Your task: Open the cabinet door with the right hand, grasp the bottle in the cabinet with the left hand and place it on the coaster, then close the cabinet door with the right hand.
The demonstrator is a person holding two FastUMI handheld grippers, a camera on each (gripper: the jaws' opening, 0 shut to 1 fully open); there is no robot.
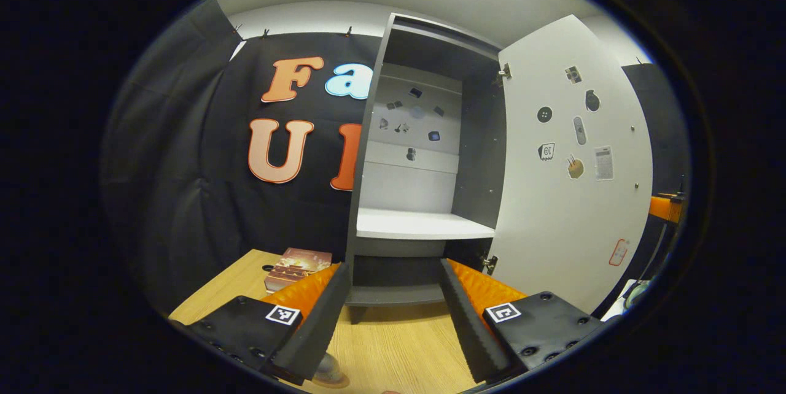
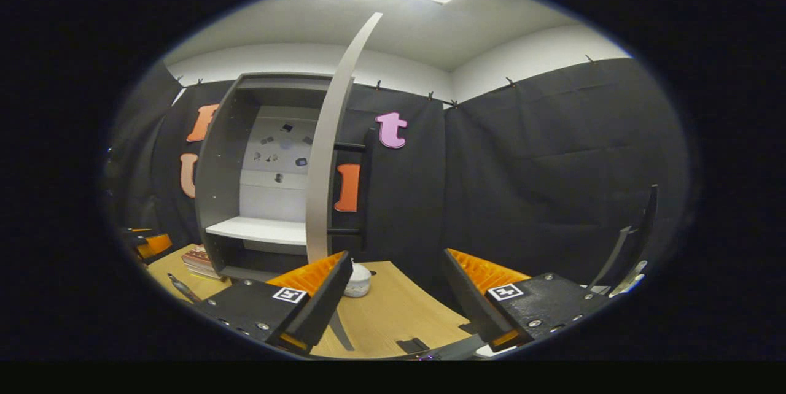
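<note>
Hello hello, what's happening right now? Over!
Left gripper, right gripper: jaws open, empty. Cabinet door wide open, shelf bare. Small white container, likely the bottle, on table by door's lower edge.

No legible text anywhere apart from the wall letters. Stickers on inside of open cabinet door (image 1: 571, 154), right of centre in left gripper view: small pictograms and one white label with print too fine to read; a red-outlined sticker low on the door, also unreadable. More small stickers on cabinet back panel (image 1: 417, 118), upper centre, too small to make out. Square black-and-white fiducial markers on left gripper (image 1: 393, 308) and right gripper (image 2: 396, 296), bottom of each view: patterns only, no characters. Box (image 1: 298, 266) on worktop (image 1: 393, 345), lower left: printed cover, blurred.
</note>
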